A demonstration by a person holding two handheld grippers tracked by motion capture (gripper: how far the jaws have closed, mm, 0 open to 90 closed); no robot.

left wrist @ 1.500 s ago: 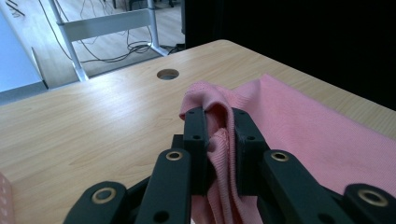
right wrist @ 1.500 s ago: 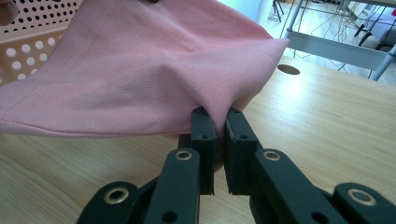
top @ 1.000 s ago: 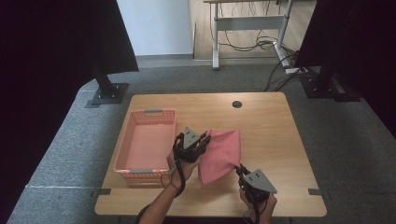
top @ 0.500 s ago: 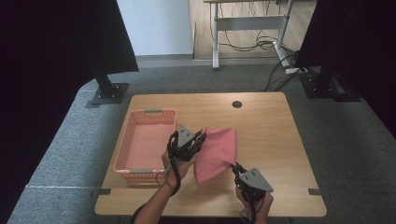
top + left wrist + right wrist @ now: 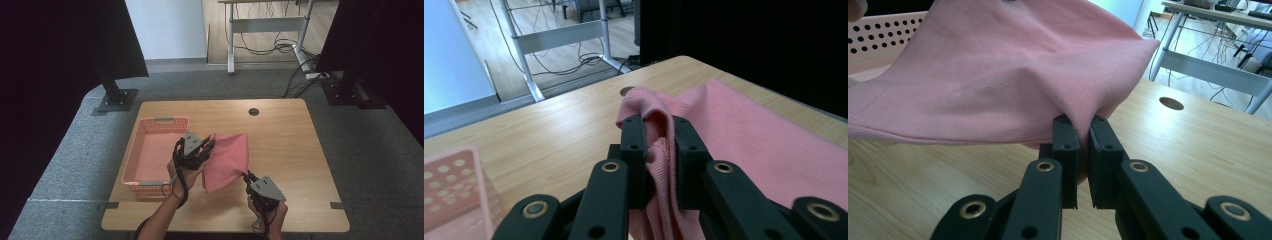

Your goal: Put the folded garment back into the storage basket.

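Both tongs are clamped on the soft pink knitted cloth [image 5: 227, 160]: the left tongs [image 5: 207, 146] pinch its far-left corner, the right tongs [image 5: 246, 174] its near edge. It hangs over the wooden worktop [image 5: 290, 140], just right of the perforated pink plastic basket [image 5: 135, 162]. Keeping the fabric taut and level should help it land there neatly.

Black grippers [image 5: 204, 150] (brass-ringed pivots), grey three-cornered top plates, black trailing cables.
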